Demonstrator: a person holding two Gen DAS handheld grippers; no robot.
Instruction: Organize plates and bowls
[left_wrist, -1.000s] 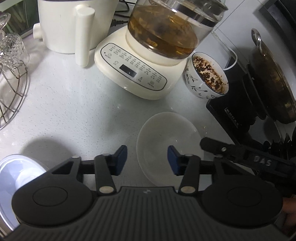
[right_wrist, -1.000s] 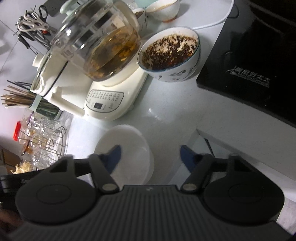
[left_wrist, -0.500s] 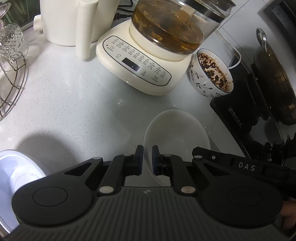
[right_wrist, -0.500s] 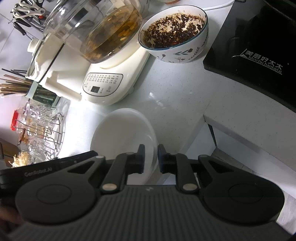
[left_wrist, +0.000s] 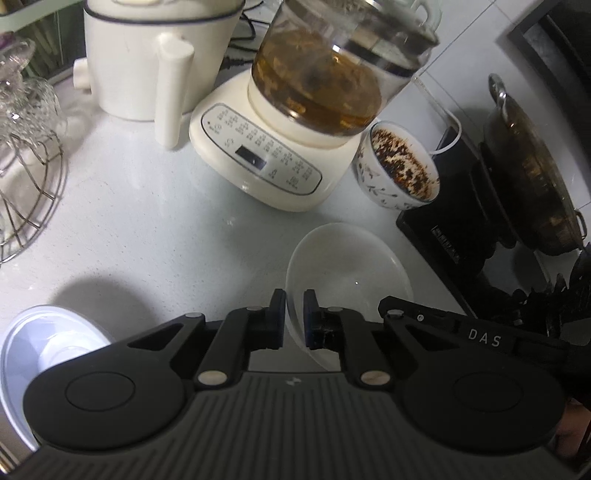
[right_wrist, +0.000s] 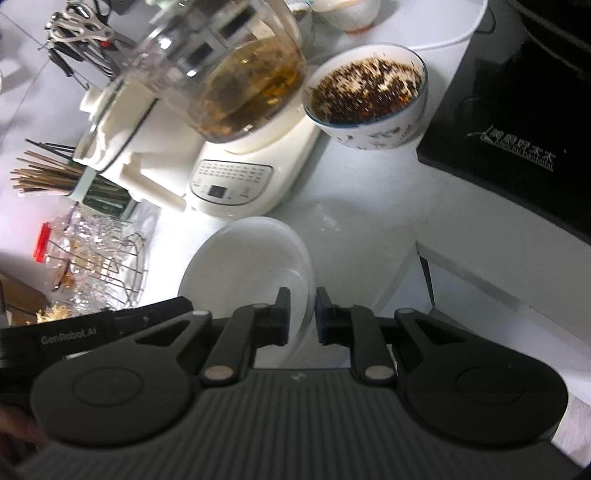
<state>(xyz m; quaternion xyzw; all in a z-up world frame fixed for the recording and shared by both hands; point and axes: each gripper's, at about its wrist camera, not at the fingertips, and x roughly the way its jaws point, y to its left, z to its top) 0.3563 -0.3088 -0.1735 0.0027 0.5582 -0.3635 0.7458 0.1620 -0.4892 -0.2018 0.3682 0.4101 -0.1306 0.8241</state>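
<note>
Both tools pinching one white bowl (left_wrist: 347, 266) by its rim, from opposite sides: left gripper (left_wrist: 294, 317) clamped on the near-left rim, right gripper (right_wrist: 302, 314) clamped on the near-right rim. Bowl near the front edge of the white counter (left_wrist: 147, 221), just in front of the cream kettle base (left_wrist: 258, 166); whether lifted or resting cannot be told.

Left view only: white plate (left_wrist: 44, 343) at lower left, dark pan (left_wrist: 524, 177) on the black cooktop (left_wrist: 454, 221), white jug (left_wrist: 147, 74) at the back. Right view only: chopsticks (right_wrist: 44, 177), scissors and utensils (right_wrist: 77, 33) hung on the wall, counter's front edge (right_wrist: 417, 258) dropping away at right.

In both: glass pot (left_wrist: 332, 74) of brown tea, patterned bowl (right_wrist: 365, 96) of dark flakes beside the cooktop, wire rack (left_wrist: 29, 184) with glassware.

Open counter left of the white bowl, toward the plate; kettle base and patterned bowl crowding behind, cooktop edge close at right.
</note>
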